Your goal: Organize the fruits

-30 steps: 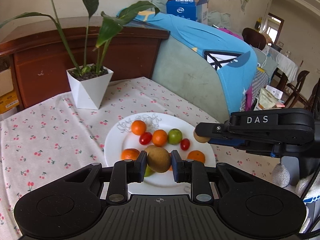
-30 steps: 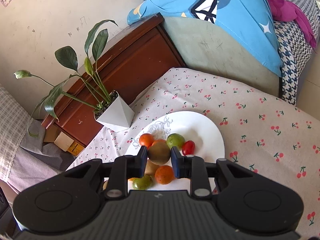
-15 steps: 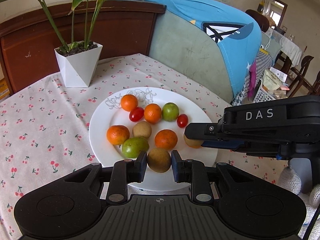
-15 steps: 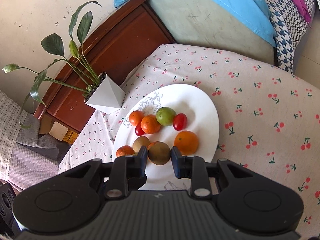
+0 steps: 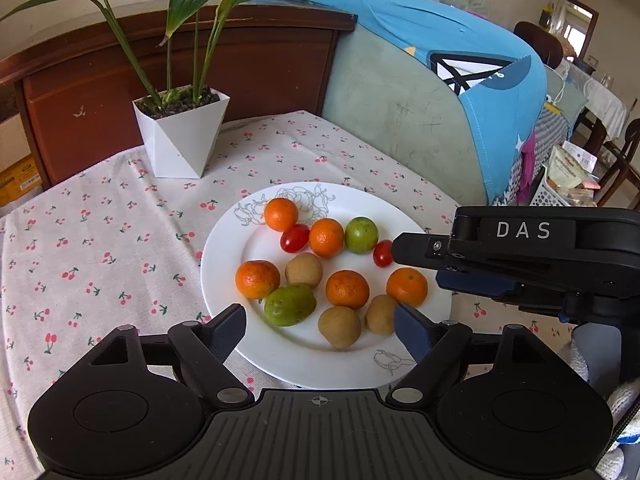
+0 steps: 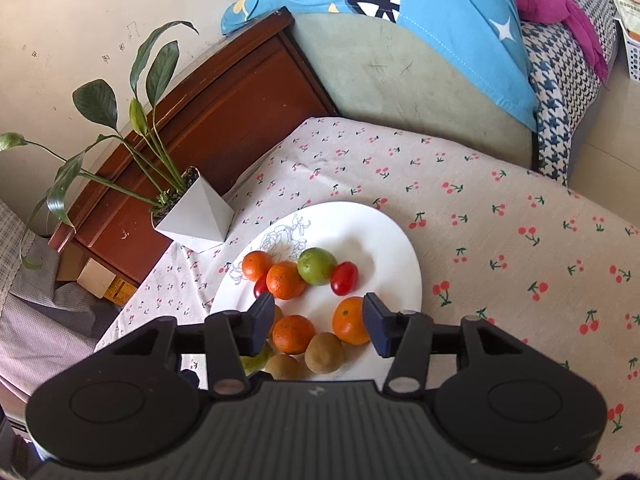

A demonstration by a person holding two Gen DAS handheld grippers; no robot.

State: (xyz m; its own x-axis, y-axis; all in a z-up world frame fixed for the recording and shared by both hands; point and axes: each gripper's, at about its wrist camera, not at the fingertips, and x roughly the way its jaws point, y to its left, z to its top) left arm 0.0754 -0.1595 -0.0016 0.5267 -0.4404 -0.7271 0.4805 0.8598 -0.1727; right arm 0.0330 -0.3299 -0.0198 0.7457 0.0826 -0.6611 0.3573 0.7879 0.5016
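Note:
A white plate on the cherry-print cloth holds several small oranges, two cherry tomatoes, two green fruits and three brown kiwis. My left gripper hangs over the plate's near rim with its jaws opening wide. One brown kiwi lies on the plate between its fingers, touched by neither. My right gripper also has its jaws opening; another brown kiwi rests free on the plate just below and between them. In the left wrist view the right gripper reaches in from the right over the plate's edge.
A white angular pot with a leafy plant stands behind the plate to the left. A dark wooden cabinet and a sofa draped in blue cloth border the table's far side. An orange sits close to the right gripper's right finger.
Both grippers came down to the plate with a brown kiwi each. Both have now opened and let go, and the two kiwis lie on the plate.

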